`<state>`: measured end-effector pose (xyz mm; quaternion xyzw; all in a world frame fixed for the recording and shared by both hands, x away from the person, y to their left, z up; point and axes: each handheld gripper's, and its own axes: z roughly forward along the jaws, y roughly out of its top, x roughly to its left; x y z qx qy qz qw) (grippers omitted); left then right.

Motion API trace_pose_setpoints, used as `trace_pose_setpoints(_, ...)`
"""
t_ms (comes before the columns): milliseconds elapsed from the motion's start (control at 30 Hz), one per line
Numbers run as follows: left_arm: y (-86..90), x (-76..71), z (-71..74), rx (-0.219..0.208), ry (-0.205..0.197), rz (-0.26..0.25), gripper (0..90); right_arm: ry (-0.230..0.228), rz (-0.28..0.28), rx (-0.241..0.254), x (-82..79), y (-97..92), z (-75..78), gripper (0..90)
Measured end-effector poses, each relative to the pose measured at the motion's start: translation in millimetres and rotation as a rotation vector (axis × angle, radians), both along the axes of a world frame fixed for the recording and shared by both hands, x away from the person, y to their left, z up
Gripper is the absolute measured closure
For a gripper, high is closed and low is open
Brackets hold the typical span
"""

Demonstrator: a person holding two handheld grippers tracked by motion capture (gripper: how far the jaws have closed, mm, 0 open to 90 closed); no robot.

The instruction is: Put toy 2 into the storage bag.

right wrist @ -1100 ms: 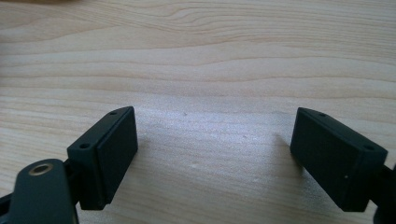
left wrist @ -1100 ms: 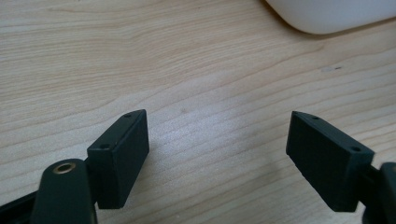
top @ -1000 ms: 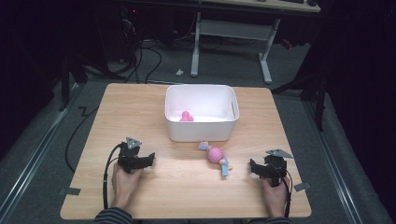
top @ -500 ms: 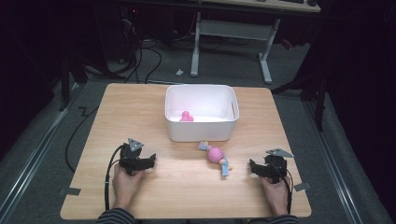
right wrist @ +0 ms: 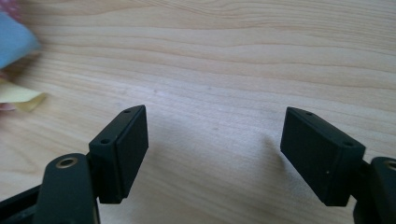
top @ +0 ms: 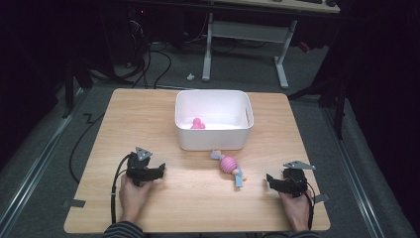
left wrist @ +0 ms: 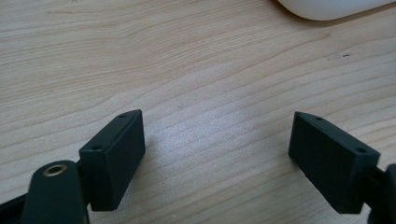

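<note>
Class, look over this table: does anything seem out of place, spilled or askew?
One pink toy sits inside the white bin, but a second toy lies askew on the table just in front of it. Nothing looks spilled or damaged.

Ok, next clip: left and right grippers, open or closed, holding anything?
Left gripper: open, jaws wide apart above bare table, holding nothing.
Right gripper: open, jaws wide apart, holding nothing.

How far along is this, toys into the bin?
Done: one pink toy lies in the white bin. In hand: nothing; the left gripper and right gripper rest open on the table. Left: the pink and blue toy lies in front of the bin, probably next.
</note>
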<state>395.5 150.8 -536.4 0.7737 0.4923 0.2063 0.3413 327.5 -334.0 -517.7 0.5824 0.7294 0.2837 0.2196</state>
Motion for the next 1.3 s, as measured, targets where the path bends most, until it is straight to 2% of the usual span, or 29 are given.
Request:
trace_pose_setpoints(300, 0.0, 0.0, 0.0, 0.0, 0.0, 0.001, 18.8, -0.027, 0.065, 0.029, -10.0, 7.0, 11.4, 28.1)
trace_pose_setpoints(533, 0.1, 0.0, 0.1, 0.002, 0.001, -0.001, 18.8, -0.04, 0.138, 0.031, -14.3, 23.8, 19.7, 29.5)
trace_pose_setpoints(800, 0.1, 0.0, 0.1, 0.002, 0.001, -0.001, 18.9, -0.049, 0.226, 0.032, -9.8, 46.5, 30.7, 31.0)
trace_pose_setpoints(1000, 0.2, 0.0, 0.1, 0.001, 0.001, -0.001, 18.8, -0.043, 0.263, 0.027, -5.5, 57.5, 35.2, 31.7)
trace_pose_setpoints(1167, 0.2, 0.0, 0.1, 0.001, 0.001, -0.001, 18.9, -0.039, 0.301, 0.012, -1.4, 67.7, 37.9, 32.5)
trace_pose_setpoints(1300, 0.1, 0.0, 0.1, 0.002, 0.0, -0.001, 18.9, -0.036, 0.333, -0.018, 1.8, 77.5, 39.7, 32.9)
